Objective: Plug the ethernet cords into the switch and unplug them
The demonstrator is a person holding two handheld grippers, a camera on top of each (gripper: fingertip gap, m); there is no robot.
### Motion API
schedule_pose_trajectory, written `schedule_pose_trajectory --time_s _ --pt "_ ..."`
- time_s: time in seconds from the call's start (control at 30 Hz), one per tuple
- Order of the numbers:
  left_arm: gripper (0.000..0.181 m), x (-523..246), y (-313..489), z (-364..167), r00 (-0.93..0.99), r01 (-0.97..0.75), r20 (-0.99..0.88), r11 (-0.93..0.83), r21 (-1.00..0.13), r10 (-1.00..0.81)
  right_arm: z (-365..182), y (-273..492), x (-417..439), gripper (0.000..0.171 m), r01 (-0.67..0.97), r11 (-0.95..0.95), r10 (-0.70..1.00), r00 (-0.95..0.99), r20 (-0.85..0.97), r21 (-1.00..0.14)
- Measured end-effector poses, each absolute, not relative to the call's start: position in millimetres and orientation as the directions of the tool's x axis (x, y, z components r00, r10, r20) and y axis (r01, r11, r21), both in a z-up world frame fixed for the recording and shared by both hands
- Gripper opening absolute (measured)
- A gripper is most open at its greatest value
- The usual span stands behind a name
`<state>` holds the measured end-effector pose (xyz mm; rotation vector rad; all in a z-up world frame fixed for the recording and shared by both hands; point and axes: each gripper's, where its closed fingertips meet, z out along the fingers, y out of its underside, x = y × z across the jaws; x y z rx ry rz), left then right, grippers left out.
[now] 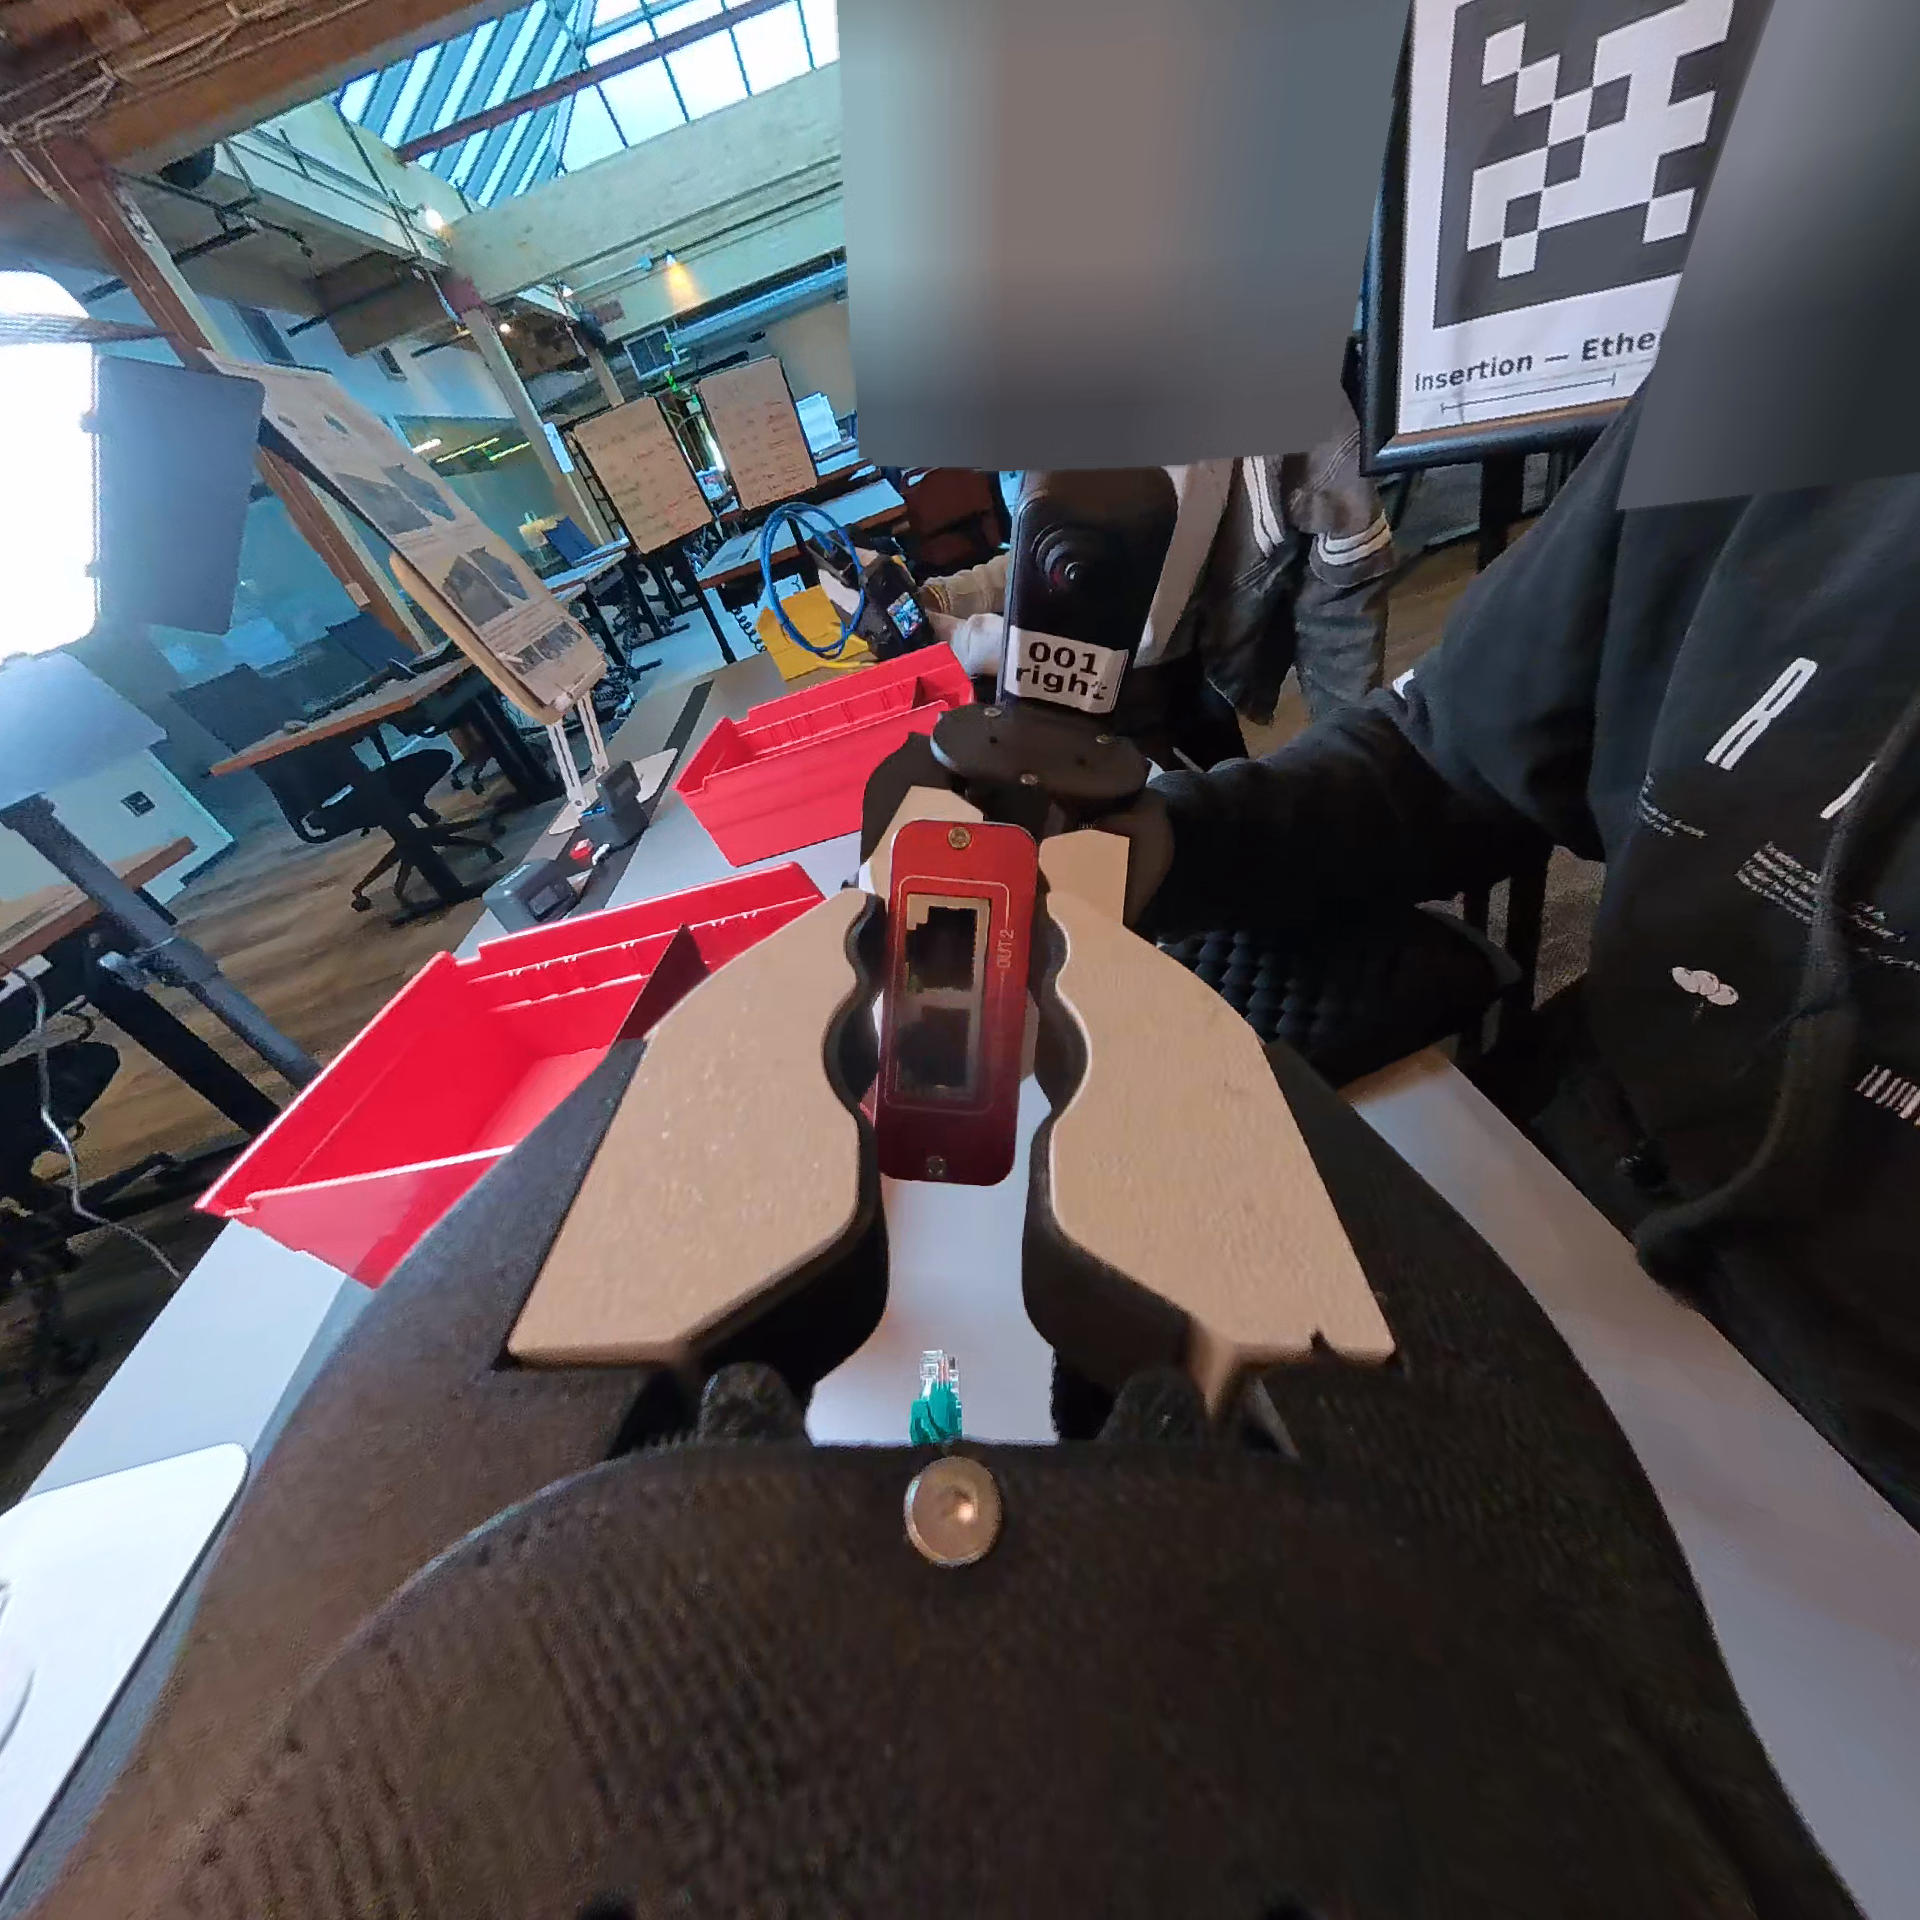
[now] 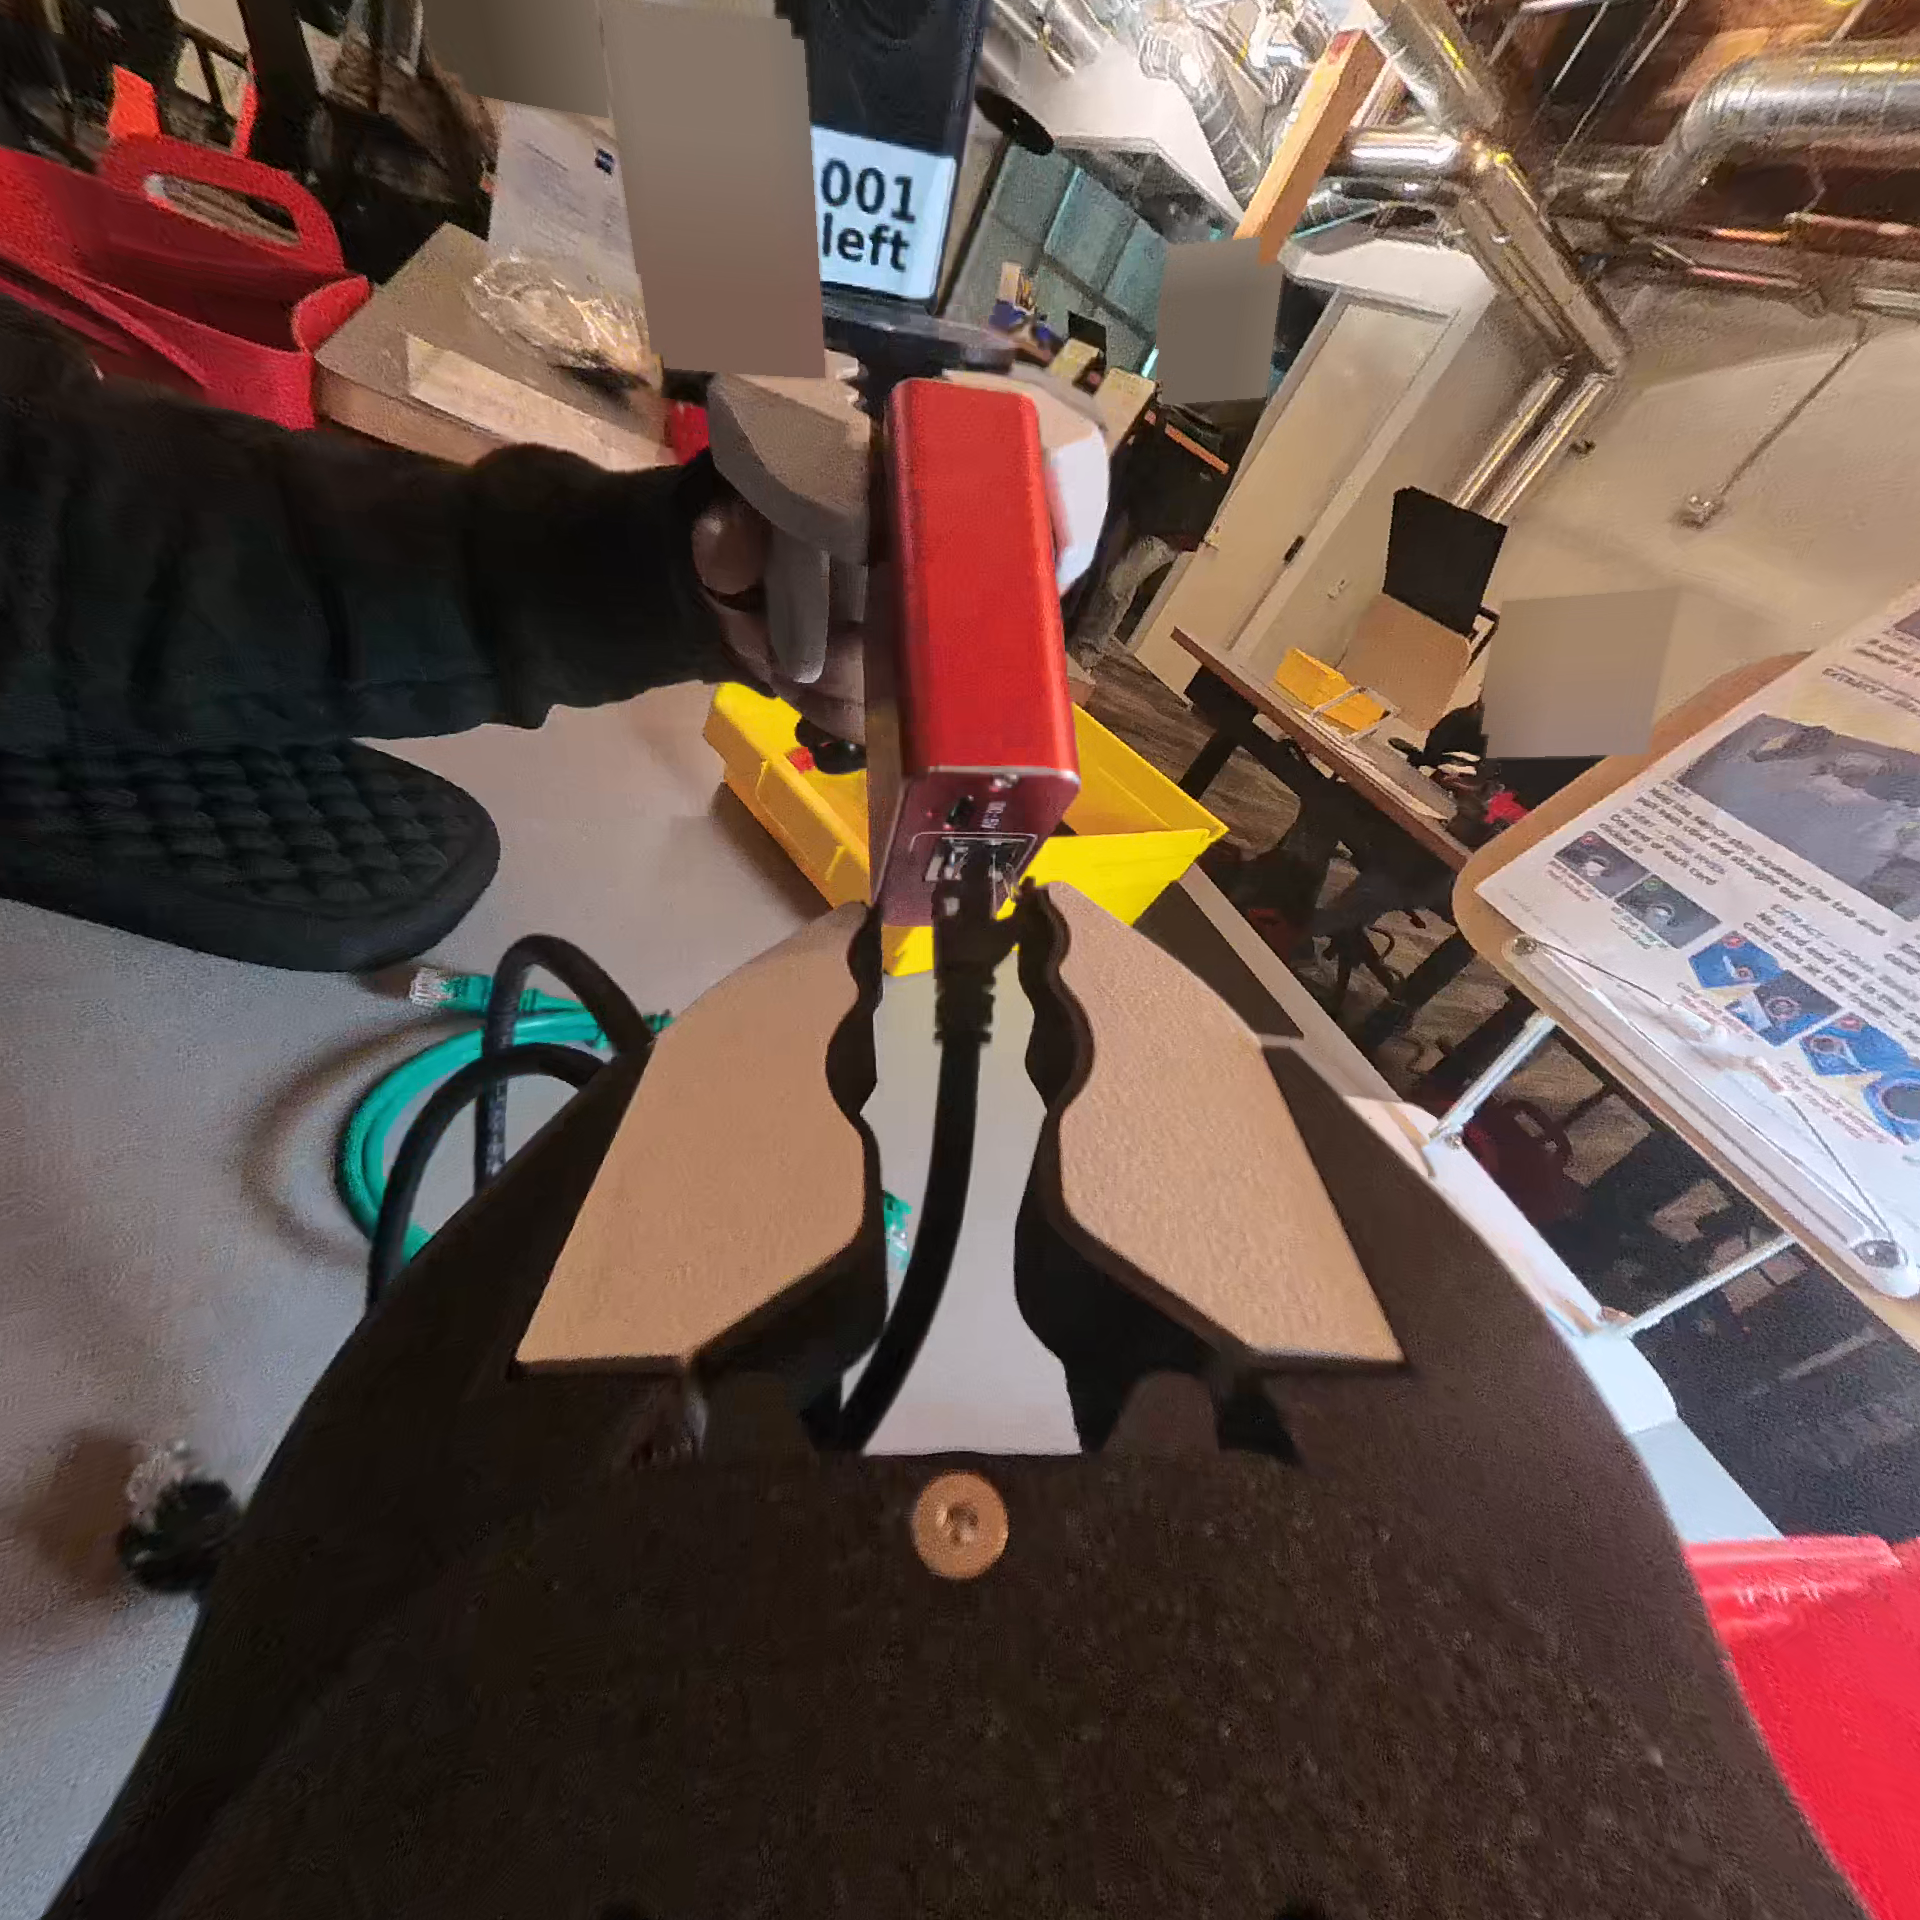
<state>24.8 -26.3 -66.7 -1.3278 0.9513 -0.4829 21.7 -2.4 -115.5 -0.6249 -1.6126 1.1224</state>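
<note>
One red switch [image 1: 951, 1003], held up above the white worktop [image 1: 1621, 1340], clamped at both sides by the left gripper [image 1: 951, 966], jaws closed only to the width of the box. Two ports on the end face toward that camera, both vacant. One green plug [image 1: 938, 1397] lying on the worktop below, seen between the finger bases.

Right gripper [image 2: 951, 925] at the opposite end of the switch [image 2: 971, 613], jaws a narrow gap apart, tips either side of the boot of one black ethernet cord [image 2: 951, 1049]; whether the pads [image 2: 1174, 1143] actually pinch the boot, impossible to tell. Black plug seated in a port on that end face, the cord running back between the fingers.

One green ethernet cord [image 2: 416, 1101] coiled on the worktop [image 2: 156, 1143] toward its left side in the right wrist view, one clear-tipped end lying free, a loop of black cord across it.

Two red bins [image 1: 499, 1039] in a row along the worktop's far edge in the left wrist view. One yellow bin [image 2: 1122, 831] behind the switch in the right wrist view. One instruction board [image 2: 1766, 883] on a stand off the worktop's right edge.
</note>
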Motion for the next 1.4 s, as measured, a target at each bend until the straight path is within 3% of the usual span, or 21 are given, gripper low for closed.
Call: schedule_pose_trajectory --time_s 0.2,0.37,0.47,0.53,0.77,0.87,0.97,1.1,1.23,1.4 --pt "0.026 29.5 -25.9 -67.1 0.539 -0.149 -0.282 0.240 -0.959 -0.794 -116.5 -3.7 28.2 0.025 -0.152 0.386 0.840 -0.349 0.415 -0.910" --pt "0.027 38.6 -29.0 -51.7 0.520 0.023 -0.228 0.281 -0.960 -0.823 -108.5 -15.7 36.5 0.022 -0.227 0.198 0.837 -0.467 0.285 -0.954" --pt "0.026 46.2 -29.7 -45.4 0.509 0.060 -0.229 0.299 -0.952 -0.830 -99.7 -24.7 42.2 0.036 -0.254 0.098 0.819 -0.529 0.223 -0.962" --pt "0.027 49.4 -30.7 -42.9 0.502 0.078 -0.223 0.301 -0.951 -0.836 -95.3 -25.0 43.3 0.035 -0.260 0.064 0.819 -0.538 0.200 -0.963" --pt "0.027 55.7 -27.1 -49.8 0.498 0.061 -0.227 0.295 -0.954 -0.837 -96.0 -21.2 35.2 0.027 -0.276 0.209 0.857 -0.410 0.312 -0.938" --pt "0.028 37.9 -16.0 -65.2 0.546 -0.038 -0.153 0.158 -0.987 -0.824 -94.0 -1.9 40.6 0.027 -0.236 0.326 0.857 -0.336 0.392 -0.915" --pt "0.038 -6.7 5.4 -111.3 0.685 -0.198 -0.068 -0.095 -0.976 -0.725 -93.5 32.4 50.4 0.027 -0.142 0.509 0.825 -0.199 0.528 -0.849" --pt "0.043 -28.2 11.0 -198.9 0.729 -0.370 -0.062 -0.317 -0.873 -0.681 -101.2 68.1 55.2 0.027 -0.041 0.662 0.746 -0.063 0.663 -0.748" --pt "0.043 -27.9 19.2 -258.7 0.684 -0.502 -0.077 -0.391 -0.771 -0.726 -121.0 67.2 46.4 0.027 -0.010 0.752 0.658 -0.062 0.751 -0.660" --pt "0.014 -23.0 29.1 -263.7 0.658 -0.475 -0.018 -0.396 -0.785 -0.753 -143.1 61.3 39.0 0.027 0.028 0.829 0.558 -0.104 0.823 -0.558"
